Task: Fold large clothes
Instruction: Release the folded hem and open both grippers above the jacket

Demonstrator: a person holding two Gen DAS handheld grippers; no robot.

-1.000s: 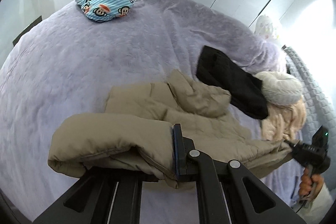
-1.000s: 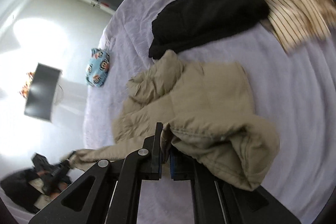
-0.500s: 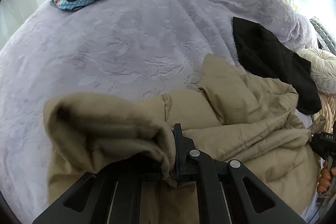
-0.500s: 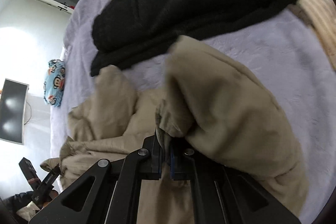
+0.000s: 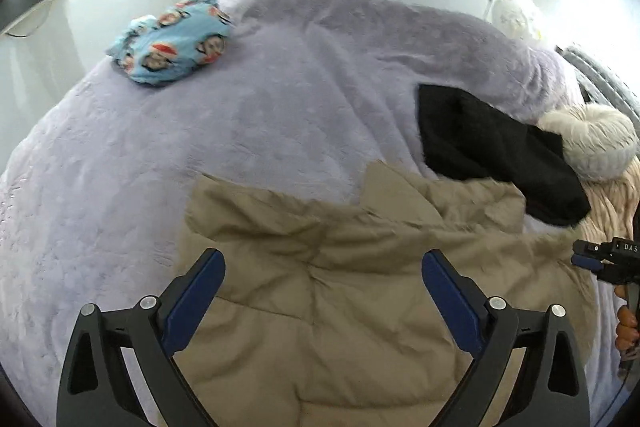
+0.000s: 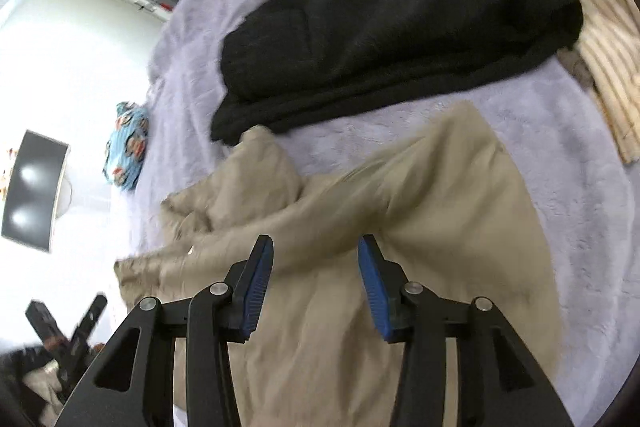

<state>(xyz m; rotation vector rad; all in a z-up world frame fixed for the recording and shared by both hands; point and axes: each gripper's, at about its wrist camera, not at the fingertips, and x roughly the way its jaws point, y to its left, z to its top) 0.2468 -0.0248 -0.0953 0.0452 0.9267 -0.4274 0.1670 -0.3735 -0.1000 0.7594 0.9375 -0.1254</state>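
Beige padded jacket (image 5: 340,291) lies doubled over on the lavender bedspread (image 5: 248,131), filling the lower centre of both wrist views. Left gripper (image 5: 323,277): jaws opening, wide apart, nothing pressed between the pads. Right gripper (image 6: 316,267): jaws opening, pads clear of the fabric, which lies beyond and below them. Judged status: one fold is laid down and released. Remaining: the outline is uneven and a loose flap stands at the upper edge, so further folds and smoothing appear necessary. Black garment (image 6: 392,39) at upper right appears already folded.
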